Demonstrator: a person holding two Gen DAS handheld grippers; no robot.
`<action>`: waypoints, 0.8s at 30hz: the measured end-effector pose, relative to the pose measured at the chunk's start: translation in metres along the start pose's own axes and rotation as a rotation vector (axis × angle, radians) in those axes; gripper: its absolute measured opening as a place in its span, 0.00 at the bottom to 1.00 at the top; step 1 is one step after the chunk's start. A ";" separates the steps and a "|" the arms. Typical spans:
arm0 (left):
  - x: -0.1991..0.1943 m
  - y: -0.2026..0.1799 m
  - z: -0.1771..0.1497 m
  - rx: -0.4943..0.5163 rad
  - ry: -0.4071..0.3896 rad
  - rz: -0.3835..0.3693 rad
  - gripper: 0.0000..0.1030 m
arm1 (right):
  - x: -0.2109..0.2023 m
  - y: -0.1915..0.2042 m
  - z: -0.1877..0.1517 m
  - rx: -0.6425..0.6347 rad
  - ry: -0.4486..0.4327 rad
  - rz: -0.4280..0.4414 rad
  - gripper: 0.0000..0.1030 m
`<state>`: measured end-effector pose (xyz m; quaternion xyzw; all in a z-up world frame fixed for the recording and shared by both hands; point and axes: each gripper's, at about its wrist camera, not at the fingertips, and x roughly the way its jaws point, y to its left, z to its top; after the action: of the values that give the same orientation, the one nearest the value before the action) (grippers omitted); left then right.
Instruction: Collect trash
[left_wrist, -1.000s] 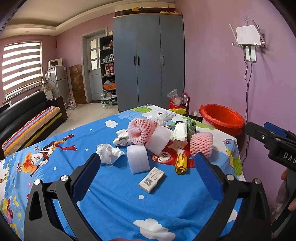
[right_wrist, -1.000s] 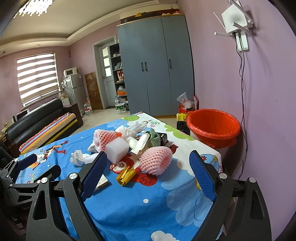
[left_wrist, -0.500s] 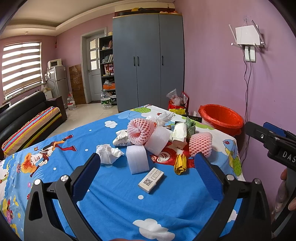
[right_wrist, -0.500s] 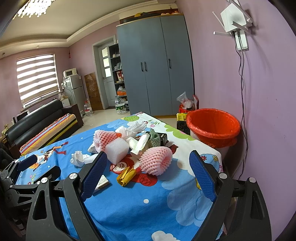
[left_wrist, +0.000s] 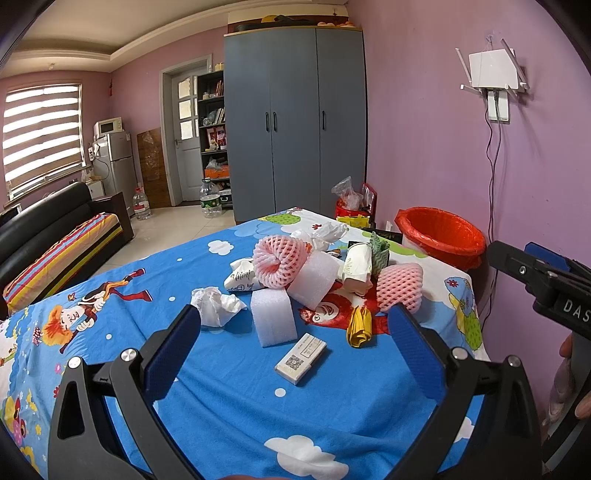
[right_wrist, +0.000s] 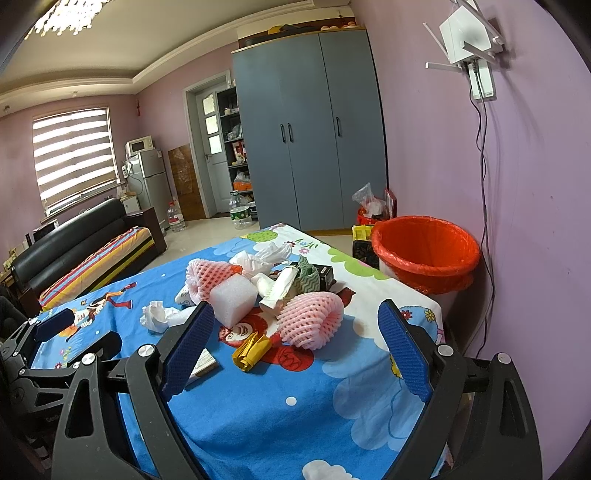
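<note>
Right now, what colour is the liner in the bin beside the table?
Bright orange-red; the bin liner shows best in the right wrist view.

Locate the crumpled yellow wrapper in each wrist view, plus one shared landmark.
Left wrist: yellow wrapper right of centre, below the pink foam net.
Right wrist: yellow wrapper left of centre, below-left of that net.
Shared landmark: red bin at the table's far right.
</note>
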<state>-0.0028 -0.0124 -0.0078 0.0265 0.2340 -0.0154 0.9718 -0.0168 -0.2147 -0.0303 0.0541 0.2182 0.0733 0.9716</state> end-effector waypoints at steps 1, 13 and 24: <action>0.000 0.000 0.000 0.001 0.000 0.000 0.96 | 0.000 0.000 0.000 0.001 0.001 0.001 0.82; 0.000 -0.002 -0.001 0.000 0.002 0.000 0.95 | 0.002 -0.001 0.000 -0.002 0.002 0.000 0.82; 0.004 0.011 -0.004 -0.028 0.023 -0.020 0.95 | 0.008 0.009 -0.013 -0.018 0.015 -0.001 0.82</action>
<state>-0.0002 -0.0010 -0.0125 0.0107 0.2458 -0.0215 0.9690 -0.0163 -0.2039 -0.0445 0.0447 0.2248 0.0754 0.9704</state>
